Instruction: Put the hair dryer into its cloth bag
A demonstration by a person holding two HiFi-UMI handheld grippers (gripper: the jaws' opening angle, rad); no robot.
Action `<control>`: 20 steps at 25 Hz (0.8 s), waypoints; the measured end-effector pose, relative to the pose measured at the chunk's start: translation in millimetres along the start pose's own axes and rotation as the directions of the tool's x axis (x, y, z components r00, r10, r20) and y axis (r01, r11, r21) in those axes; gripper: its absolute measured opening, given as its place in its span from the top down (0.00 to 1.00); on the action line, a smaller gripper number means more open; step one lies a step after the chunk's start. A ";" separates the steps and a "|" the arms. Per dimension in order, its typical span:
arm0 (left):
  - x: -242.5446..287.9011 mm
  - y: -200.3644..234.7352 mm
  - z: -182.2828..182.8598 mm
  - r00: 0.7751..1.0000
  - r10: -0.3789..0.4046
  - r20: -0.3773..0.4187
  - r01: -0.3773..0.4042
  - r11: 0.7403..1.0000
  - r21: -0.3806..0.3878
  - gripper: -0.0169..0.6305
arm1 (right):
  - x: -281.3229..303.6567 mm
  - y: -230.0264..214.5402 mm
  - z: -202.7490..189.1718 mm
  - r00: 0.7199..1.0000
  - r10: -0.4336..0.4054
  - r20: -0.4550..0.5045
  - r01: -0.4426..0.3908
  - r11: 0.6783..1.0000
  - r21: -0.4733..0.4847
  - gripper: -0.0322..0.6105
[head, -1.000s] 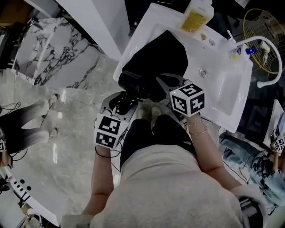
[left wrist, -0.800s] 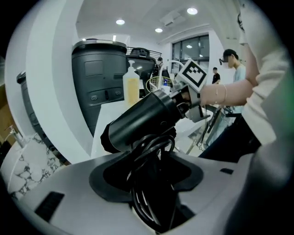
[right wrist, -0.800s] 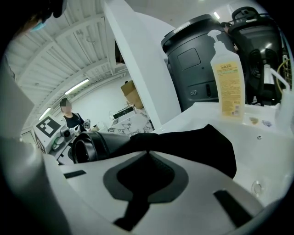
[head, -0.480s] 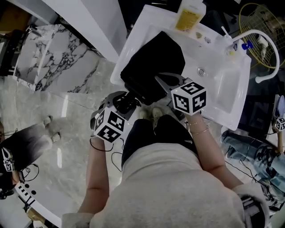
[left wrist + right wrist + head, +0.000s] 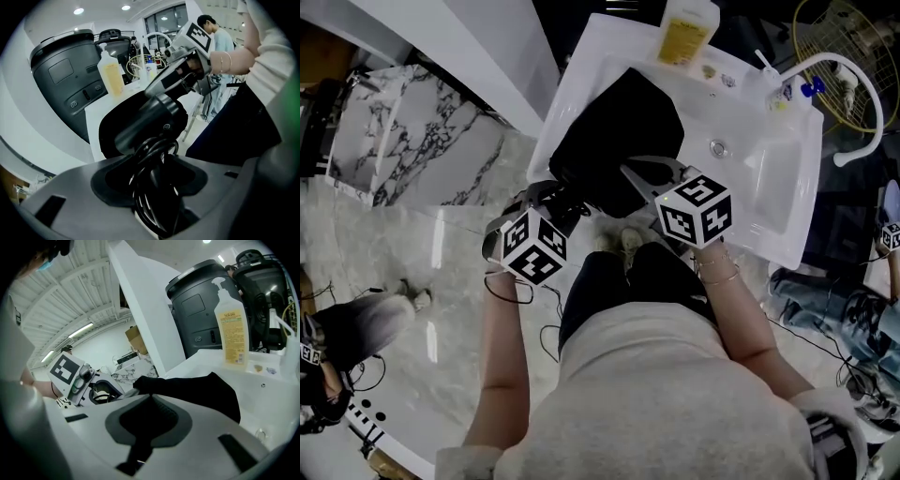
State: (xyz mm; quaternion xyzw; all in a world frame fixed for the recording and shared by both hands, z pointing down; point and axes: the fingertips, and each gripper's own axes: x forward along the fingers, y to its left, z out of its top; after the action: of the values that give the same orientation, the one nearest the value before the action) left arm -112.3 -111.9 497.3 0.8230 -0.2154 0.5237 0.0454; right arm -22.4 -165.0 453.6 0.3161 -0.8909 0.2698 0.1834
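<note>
Firmly clamping the hair dryer [image 5: 151, 123] and its coiled cord [image 5: 149, 161] in the left gripper [image 5: 154, 187], body ahead of the jaws, just beside the bag [image 5: 623, 127]. Pinching the bag's near edge with the right gripper [image 5: 149, 401], jaws together, cloth spread ahead on the sink [image 5: 769, 187].

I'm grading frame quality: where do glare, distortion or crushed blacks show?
Head view: the cloth bag is a featureless black patch against the bright sink; the floor carries glare streaks. Left gripper view: heavy fisheye, dark corners, the hair dryer nearly black. Right gripper view: same fisheye, soap bottle sharp.
</note>
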 end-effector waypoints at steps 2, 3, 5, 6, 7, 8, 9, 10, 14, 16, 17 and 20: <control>2.1 5.1 1.5 1.000 0.009 -0.026 -0.008 1.000 0.028 0.62 | -0.5 -0.8 0.8 1.000 -0.008 0.008 0.008 1.000 0.004 0.94; 3.4 7.1 1.6 0.999 0.013 -0.038 -0.011 0.999 0.038 0.62 | -0.3 -1.1 1.2 1.000 -0.010 0.012 0.010 1.000 0.007 0.94; 6.1 9.9 1.7 0.998 0.017 -0.058 -0.014 0.998 0.054 0.62 | 0.3 -0.6 2.8 1.000 -0.008 0.018 0.008 1.000 0.012 0.94; 7.3 11.0 2.2 0.998 0.018 -0.064 -0.014 0.998 0.058 0.62 | 0.5 0.0 4.2 1.000 -0.006 0.021 0.006 1.000 0.013 0.94; 8.3 12.1 3.0 0.998 0.020 -0.068 -0.016 0.998 0.058 0.62 | 0.5 0.6 5.7 1.000 -0.004 0.025 0.004 1.000 0.014 0.94; 9.2 13.3 4.2 0.997 0.022 -0.069 -0.018 0.998 0.057 0.62 | 0.5 1.0 7.1 1.000 -0.003 0.029 0.002 1.000 0.015 0.94; 10.1 14.4 5.3 0.997 0.026 -0.070 -0.022 0.998 0.055 0.62 | 0.6 1.3 8.3 0.999 -0.001 0.032 0.000 1.000 0.019 0.94; 11.1 15.5 6.4 0.997 0.031 -0.072 -0.027 0.998 0.053 0.62 | 0.7 1.4 9.0 0.999 0.002 0.035 -0.003 1.000 0.024 0.94; 14.1 19.8 7.8 0.993 0.065 -0.098 -0.059 0.996 0.062 0.62 | 0.4 1.7 8.4 0.999 0.013 0.035 -0.014 0.999 0.031 0.94; 14.4 22.3 7.1 0.989 0.091 -0.115 -0.084 0.994 0.069 0.62 | 0.8 3.6 6.7 0.999 0.023 0.034 -0.024 0.999 0.034 0.94; 14.5 23.2 6.9 0.987 0.103 -0.122 -0.095 0.993 0.073 0.62 | 1.2 4.8 5.9 0.999 0.027 0.035 -0.028 0.999 0.038 0.94; 15.8 24.4 7.3 0.981 0.134 -0.138 -0.124 0.989 0.081 0.62 | 2.3 6.8 4.1 0.999 0.033 0.037 -0.035 0.998 0.046 0.94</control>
State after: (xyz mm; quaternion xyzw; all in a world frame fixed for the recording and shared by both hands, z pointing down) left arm -110.3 -140.9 504.2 0.7687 -0.2456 0.5905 -0.0029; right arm -29.2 -164.1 449.1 0.3098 -0.8928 0.2877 0.1552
